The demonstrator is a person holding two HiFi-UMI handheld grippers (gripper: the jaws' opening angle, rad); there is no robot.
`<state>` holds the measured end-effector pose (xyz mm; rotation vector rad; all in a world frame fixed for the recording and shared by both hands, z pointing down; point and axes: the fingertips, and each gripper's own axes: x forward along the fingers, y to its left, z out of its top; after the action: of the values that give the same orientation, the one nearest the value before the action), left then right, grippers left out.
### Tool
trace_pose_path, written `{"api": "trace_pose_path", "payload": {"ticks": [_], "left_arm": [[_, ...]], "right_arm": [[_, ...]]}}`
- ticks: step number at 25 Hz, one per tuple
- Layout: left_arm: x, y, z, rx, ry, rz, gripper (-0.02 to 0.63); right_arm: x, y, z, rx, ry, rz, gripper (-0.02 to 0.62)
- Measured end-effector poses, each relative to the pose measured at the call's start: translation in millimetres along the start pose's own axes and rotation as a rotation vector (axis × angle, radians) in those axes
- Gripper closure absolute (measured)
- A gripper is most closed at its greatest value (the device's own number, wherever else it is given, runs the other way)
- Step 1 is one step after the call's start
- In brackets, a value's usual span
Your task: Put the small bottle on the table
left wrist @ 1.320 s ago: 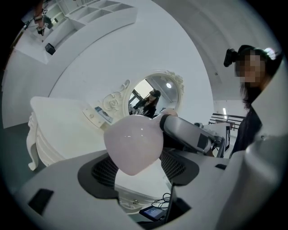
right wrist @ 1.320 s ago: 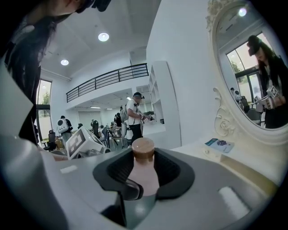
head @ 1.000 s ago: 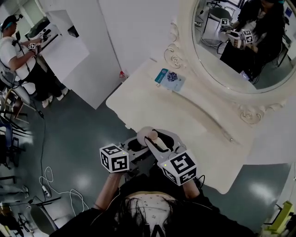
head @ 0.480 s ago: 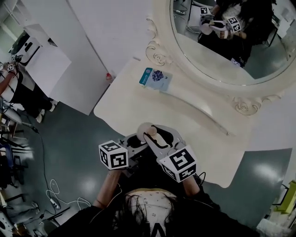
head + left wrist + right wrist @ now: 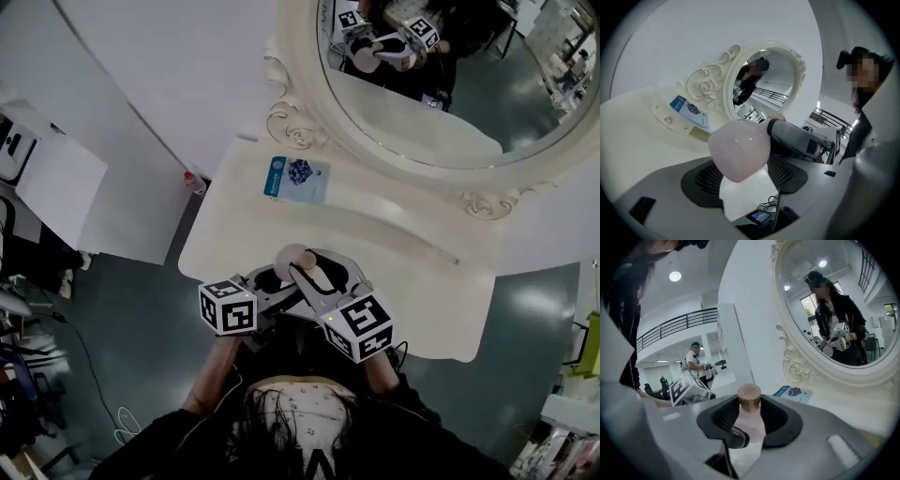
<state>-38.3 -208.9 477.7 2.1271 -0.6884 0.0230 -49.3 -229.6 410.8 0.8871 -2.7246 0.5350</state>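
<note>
The small bottle [image 5: 292, 257] is pale pink and pear-shaped with a brown cap [image 5: 749, 394]. It hangs just over the front edge of the white dressing table [image 5: 412, 291]. My right gripper [image 5: 311, 272] is shut on it, its dark pads hugging the body below the cap. My left gripper [image 5: 272, 279] meets it from the left. In the left gripper view the round bulb [image 5: 739, 147] sits between the pads and covers their inner edges, so the left gripper is shut on it too. Both marker cubes sit close together in front of the person's chest.
A blue-and-white booklet [image 5: 298, 178] lies at the table's back left. An oval mirror [image 5: 412, 103] in an ornate white frame stands behind it and reflects the person and grippers. A white partition and a small red-capped item [image 5: 192, 180] stand on the floor to the left.
The head view has swung, so the table now sits lower and further left in frame. Both grippers have stayed together on the bottle, which now lies over the table's front edge.
</note>
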Motion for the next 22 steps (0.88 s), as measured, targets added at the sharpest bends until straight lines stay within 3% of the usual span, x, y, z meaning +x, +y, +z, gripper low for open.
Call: {"api": "trace_pose_path", "payload": {"ticks": [7, 17, 22], "left_arm": [[-3, 32, 17, 0.012, 0.101, -0.064, 0.333], [-7, 74, 6, 0.021, 0.219, -0.081, 0.333], [-15, 96, 2, -0.04, 0.219, -0.083, 0.333]], "right_arm": [[35, -14, 1, 0.071, -0.004, -0.102, 0.445], [69, -35, -25, 0.312, -0.017, -0.169, 0.446], [81, -48, -40, 0.401, 0.006, -0.194, 0.446]]}}
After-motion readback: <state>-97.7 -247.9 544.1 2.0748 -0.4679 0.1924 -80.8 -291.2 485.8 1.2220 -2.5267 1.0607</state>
